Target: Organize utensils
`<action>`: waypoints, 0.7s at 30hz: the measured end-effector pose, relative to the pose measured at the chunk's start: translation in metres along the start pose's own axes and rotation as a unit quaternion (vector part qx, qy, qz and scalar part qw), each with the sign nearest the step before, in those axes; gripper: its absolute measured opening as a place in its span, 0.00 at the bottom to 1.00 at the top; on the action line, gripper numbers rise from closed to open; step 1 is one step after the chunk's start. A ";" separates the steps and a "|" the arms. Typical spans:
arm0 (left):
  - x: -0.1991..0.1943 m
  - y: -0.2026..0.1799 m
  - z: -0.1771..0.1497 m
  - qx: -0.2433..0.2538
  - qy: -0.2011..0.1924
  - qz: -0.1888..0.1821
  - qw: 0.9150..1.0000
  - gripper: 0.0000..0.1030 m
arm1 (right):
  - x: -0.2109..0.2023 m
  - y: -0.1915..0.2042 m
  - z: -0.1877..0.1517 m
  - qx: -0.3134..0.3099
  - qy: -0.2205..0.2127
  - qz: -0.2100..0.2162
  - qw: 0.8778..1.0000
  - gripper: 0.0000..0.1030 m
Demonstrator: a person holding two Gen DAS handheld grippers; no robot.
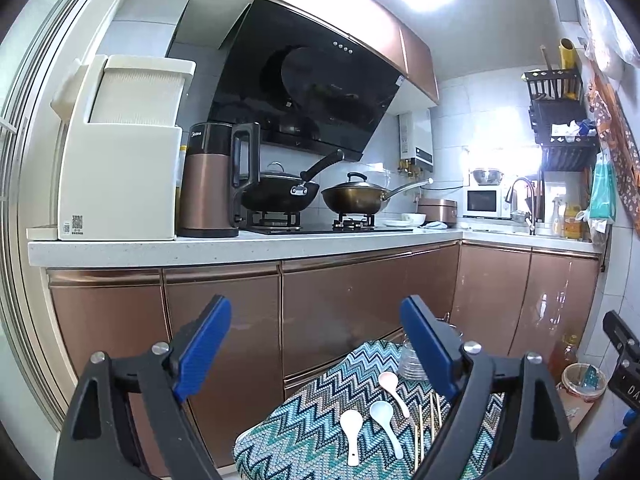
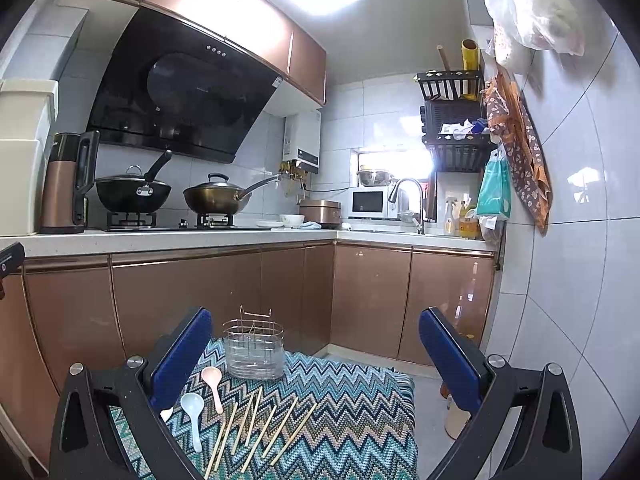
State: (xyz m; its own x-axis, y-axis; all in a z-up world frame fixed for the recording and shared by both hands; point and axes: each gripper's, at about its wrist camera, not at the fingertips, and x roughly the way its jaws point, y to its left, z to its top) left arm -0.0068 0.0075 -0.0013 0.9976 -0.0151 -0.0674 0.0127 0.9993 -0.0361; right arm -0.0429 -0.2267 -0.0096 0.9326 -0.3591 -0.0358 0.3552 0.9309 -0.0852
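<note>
We are holding the left gripper (image 1: 316,344) and right gripper (image 2: 316,354) agape and empty above the zigzag cloth (image 2: 352,408). Spoons (image 2: 191,410) and chopsticks (image 2: 256,426) are lying loose before the empty holder (image 2: 254,354). Sorting is not yet begun; next comes descending onto one utensil.

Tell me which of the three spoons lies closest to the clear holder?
The pink spoon: its bowl almost reaches the clear holder, while the pale blue spoon and white spoon lie farther back on the zigzag cloth.
</note>
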 end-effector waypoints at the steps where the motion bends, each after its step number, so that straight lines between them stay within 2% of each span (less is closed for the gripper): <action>1: 0.000 0.000 0.000 0.001 0.000 0.000 1.000 0.84 | -0.001 0.000 0.000 0.002 -0.002 0.000 1.000 1.00; 15: 0.003 -0.005 -0.004 0.010 0.002 0.003 1.000 0.84 | 0.005 -0.006 -0.005 0.017 -0.004 0.001 1.000 1.00; 21: 0.008 -0.005 -0.003 -0.001 0.002 0.004 1.000 0.84 | 0.011 -0.004 -0.007 0.016 -0.001 0.005 1.000 1.00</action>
State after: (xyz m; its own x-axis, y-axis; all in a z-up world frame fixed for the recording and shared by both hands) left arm 0.0010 0.0024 -0.0045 0.9974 -0.0067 -0.0719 0.0040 0.9993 -0.0379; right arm -0.0345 -0.2351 -0.0170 0.9366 -0.3487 -0.0341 0.3467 0.9365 -0.0536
